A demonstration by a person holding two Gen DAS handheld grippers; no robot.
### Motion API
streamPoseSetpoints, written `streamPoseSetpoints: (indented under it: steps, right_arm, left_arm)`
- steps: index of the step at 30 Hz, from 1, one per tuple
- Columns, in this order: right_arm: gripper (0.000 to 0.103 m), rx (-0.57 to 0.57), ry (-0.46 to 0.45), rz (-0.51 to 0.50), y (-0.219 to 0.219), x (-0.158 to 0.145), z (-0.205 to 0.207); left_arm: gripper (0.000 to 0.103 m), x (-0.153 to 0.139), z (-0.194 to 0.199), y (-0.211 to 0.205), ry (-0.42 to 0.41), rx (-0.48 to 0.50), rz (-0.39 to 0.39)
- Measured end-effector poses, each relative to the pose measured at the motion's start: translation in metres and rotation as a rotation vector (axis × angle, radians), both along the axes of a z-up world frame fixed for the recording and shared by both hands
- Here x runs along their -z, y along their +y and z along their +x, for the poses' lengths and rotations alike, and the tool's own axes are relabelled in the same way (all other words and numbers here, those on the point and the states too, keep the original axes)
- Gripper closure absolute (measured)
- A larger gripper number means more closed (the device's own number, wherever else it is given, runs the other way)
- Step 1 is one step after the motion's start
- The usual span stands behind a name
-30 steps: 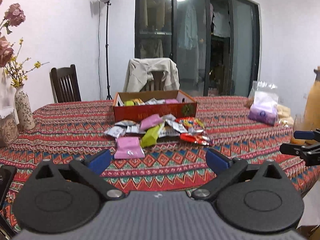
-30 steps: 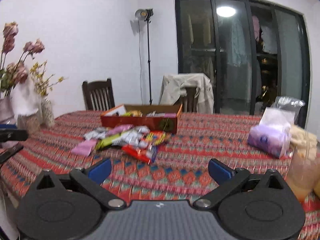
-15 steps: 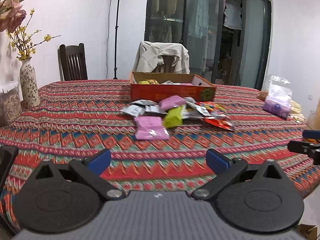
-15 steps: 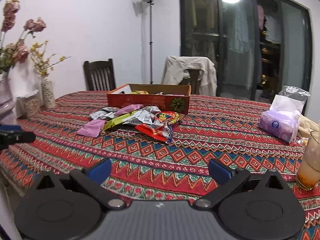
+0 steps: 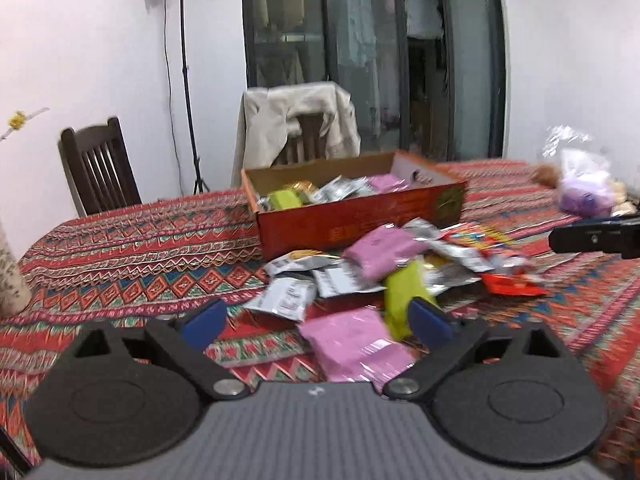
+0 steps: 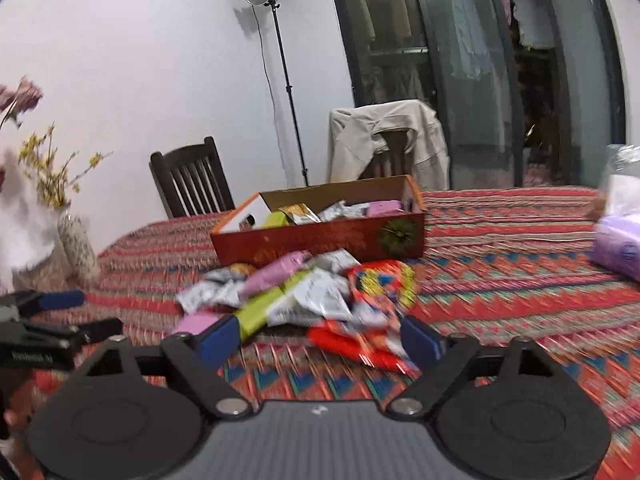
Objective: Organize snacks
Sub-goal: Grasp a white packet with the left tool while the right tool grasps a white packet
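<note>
2 grippers reach toward the snack pile (image 5: 384,276): left gripper (image 5: 316,322) narrowing around a pink packet (image 5: 352,340) without pinching it, right gripper (image 6: 320,338) narrowing around a red packet (image 6: 352,346), not yet pressing. Labels blur unreadably. Snacks lie before the red box (image 5: 360,224) on the patterned bench (image 5: 132,248).

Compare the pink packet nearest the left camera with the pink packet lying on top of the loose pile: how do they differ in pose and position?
1. The near pink packet lies flat on the tablecloth; the pile-top pink packet rests tilted on other wrappers.
2. The near one sits apart at the pile's front edge; the pile-top one lies just before the red box.
3. The near one sits between the left hand-held gripper's closing, untouching fingers.

Both are pink and outside the box.
</note>
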State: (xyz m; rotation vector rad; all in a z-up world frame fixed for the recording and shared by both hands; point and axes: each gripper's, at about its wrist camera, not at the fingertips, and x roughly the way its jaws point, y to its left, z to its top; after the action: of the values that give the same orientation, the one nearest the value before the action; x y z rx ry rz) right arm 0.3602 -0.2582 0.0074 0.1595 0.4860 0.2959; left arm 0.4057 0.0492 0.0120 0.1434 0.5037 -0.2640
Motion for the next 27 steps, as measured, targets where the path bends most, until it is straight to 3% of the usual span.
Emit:
streamPoseSetpoints:
  steps: [2, 5, 9, 12, 14, 16, 17, 21, 23, 27]
  right_arm:
    - [0.024, -0.024, 0.013, -0.009, 0.011, 0.003, 0.031]
    - [0.026, -0.043, 0.038, -0.003, 0.024, 0.013, 0.072]
    - [0.034, -0.042, 0.098, 0.045, 0.031, 0.032, 0.115]
    - [0.036, -0.039, 0.127, 0.028, 0.034, 0.047, 0.134]
    - [0.046, -0.039, 0.146, 0.015, 0.033, 0.058, 0.139]
    - [0.054, -0.022, 0.132, 0.009, 0.031, 0.061, 0.135]
    - [0.053, -0.024, 0.130, 0.017, 0.031, 0.061, 0.134]
    - [0.062, -0.021, 0.131, 0.056, 0.024, 0.061, 0.135]
    - [0.069, -0.028, 0.130, 0.046, 0.026, 0.061, 0.135]
    - [0.070, -0.042, 0.121, 0.055, 0.024, 0.059, 0.133]
  left_arm:
    - [0.023, 0.006, 0.034, 0.003, 0.057, 0.022, -0.001]
    - [0.030, 0.020, 0.079, 0.009, 0.131, 0.034, -0.028]
    - [0.032, 0.040, 0.114, 0.009, 0.151, 0.070, -0.014]
    - [0.033, 0.051, 0.121, 0.010, 0.156, 0.091, -0.036]
    - [0.035, 0.058, 0.122, 0.011, 0.149, 0.077, -0.051]
    - [0.046, 0.063, 0.120, 0.012, 0.127, 0.070, -0.061]
    - [0.058, 0.062, 0.119, 0.012, 0.128, 0.077, -0.071]
    - [0.063, 0.061, 0.119, 0.014, 0.131, 0.086, -0.090]
    - [0.063, 0.062, 0.119, 0.022, 0.149, 0.076, -0.142]
    - [0.063, 0.062, 0.117, 0.031, 0.159, 0.051, -0.180]
